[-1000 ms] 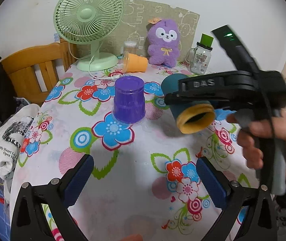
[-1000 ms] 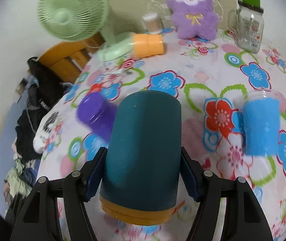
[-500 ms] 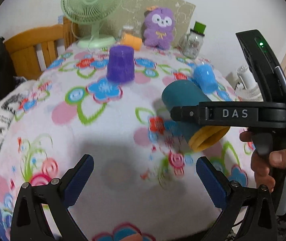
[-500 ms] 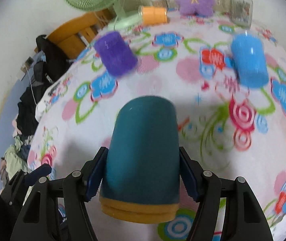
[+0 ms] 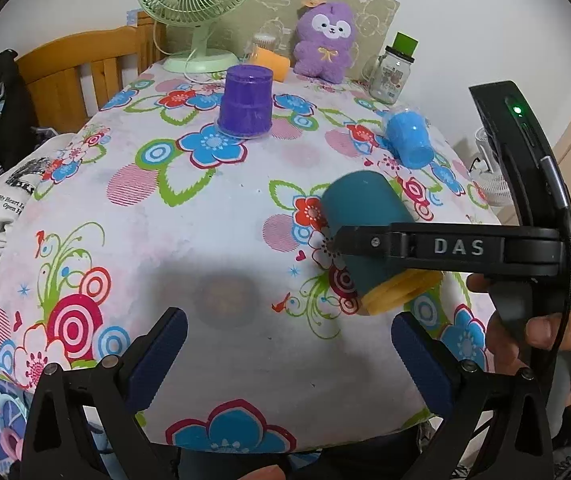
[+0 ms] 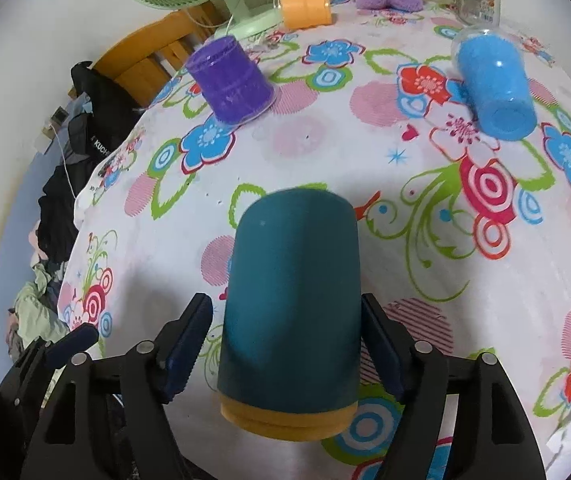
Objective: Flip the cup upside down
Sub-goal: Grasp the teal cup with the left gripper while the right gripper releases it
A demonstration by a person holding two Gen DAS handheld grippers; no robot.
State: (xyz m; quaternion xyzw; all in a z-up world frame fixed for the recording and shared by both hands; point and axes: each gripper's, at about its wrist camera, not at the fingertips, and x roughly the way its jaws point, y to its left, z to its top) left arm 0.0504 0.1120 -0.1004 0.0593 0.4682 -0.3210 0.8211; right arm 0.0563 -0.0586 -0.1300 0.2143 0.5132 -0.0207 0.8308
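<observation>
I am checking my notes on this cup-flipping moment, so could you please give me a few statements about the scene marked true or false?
1. The right gripper is shut on the dark teal cup with the yellow rim. True.
2. The left gripper holds the purple plastic cup. False: its jaws are open and empty, and the purple plastic cup stands rim-down on the floral tablecloth.
3. The blue plastic cup lies on its side. True.
4. The teal cup stands upright on the table. False: it is held tilted above the cloth, yellow rim toward the right gripper.
5. The green desk fan stands at the near table edge. False: it is at the far end, near the purple plush toy.
</observation>
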